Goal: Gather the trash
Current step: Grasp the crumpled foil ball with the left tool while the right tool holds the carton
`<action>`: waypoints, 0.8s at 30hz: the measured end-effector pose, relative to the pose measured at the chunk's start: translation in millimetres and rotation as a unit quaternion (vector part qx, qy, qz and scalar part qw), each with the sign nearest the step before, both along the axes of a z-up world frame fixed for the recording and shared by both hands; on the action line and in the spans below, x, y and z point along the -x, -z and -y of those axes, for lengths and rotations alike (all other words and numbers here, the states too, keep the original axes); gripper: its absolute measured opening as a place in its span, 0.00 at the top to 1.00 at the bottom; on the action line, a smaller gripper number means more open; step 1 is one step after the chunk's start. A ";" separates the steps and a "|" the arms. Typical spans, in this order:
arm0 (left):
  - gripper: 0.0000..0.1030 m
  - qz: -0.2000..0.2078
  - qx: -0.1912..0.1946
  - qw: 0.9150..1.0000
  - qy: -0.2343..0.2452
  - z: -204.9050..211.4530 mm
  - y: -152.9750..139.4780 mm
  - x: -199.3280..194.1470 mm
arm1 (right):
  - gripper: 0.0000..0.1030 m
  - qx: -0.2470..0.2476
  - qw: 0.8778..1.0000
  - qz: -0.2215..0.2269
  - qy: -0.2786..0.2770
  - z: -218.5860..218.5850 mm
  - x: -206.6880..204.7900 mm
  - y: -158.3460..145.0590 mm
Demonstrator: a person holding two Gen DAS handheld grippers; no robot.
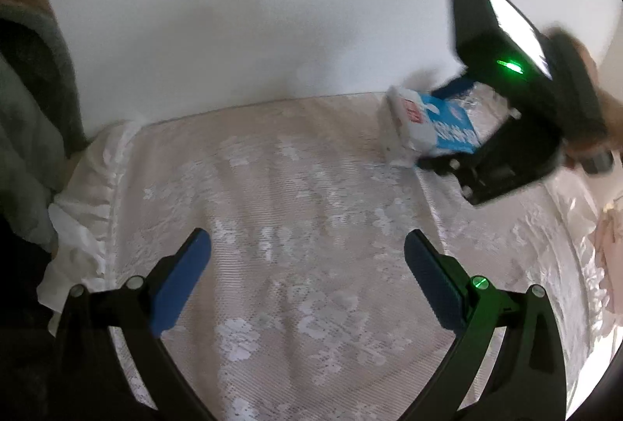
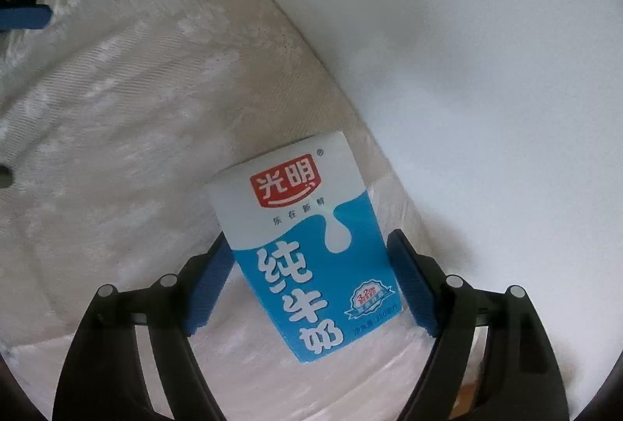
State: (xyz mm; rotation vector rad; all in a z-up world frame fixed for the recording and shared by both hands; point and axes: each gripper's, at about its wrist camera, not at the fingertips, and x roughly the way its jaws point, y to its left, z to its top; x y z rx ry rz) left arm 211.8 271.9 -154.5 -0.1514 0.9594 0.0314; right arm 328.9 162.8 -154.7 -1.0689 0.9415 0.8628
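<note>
The right gripper [image 2: 307,288] has its blue pads closed on both sides of the milk carton [image 2: 300,245], at the far right of the lace-covered bed [image 1: 296,195] near the white wall [image 1: 233,12], probably to carry it off as trash. The left gripper [image 1: 307,280] hangs wide open and empty over the cover.

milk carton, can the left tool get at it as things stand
Probably not yet. The milk carton sits between the right tool's blue pads, at the far edge of the lace cloth by the wall. The left tool is open, empty and well short, with the right tool blocking that side.
</note>
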 end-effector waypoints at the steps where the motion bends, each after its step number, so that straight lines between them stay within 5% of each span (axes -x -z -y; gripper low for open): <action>1: 0.08 0.001 0.001 1.000 0.002 2.7 -1.9 1.0 | 0.23 -0.011 1.000 -0.006 0.018 10.4 4.1 -3.6; 5: 0.08 0.008 0.005 1.000 0.021 17.9 -11.7 4.5 | 0.23 -0.069 0.991 -0.027 0.110 56.5 16.0 -19.7; 9: 0.08 0.012 -0.002 0.999 0.049 40.1 -16.2 2.4 | 0.23 -0.151 0.963 -0.044 0.220 113.6 47.1 -31.8; 16: 0.08 0.005 -0.016 0.994 0.110 100.5 -6.5 -27.4 | 0.23 -0.324 0.847 -0.054 0.418 221.3 133.3 -41.8; 19: 0.08 0.009 -0.032 0.992 0.123 126.3 -0.6 -50.1 | 0.23 -0.354 0.812 -0.049 0.462 241.2 157.7 -40.4; 24: 0.08 0.022 -0.071 0.990 0.118 163.6 15.1 -99.5 | 0.23 -0.366 0.787 -0.060 0.494 277.6 177.7 -39.3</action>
